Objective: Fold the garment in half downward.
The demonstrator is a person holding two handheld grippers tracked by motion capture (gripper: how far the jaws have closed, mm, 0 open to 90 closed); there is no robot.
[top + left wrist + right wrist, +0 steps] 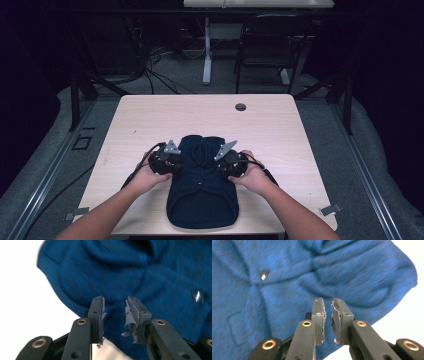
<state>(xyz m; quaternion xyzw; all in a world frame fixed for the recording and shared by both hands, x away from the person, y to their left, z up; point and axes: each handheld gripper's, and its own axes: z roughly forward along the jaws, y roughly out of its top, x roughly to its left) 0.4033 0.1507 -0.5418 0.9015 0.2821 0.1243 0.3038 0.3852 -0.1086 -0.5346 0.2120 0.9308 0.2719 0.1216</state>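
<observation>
A light wood-grain table (pixel 150 120) is seen from above, standing on a grey floor (pixel 45 170). A dark blue knitted garment (pixel 202 185) is laid folded on it at six o'clock, reaching the near edge. A small round dark grommet (pixel 241 107) is set in the top toward one o'clock, well apart from the garment. The remaining surface is seen as bare wood.

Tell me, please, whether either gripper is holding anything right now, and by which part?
Nothing is held: the left gripper and right gripper both hover open over the blue garment.
</observation>
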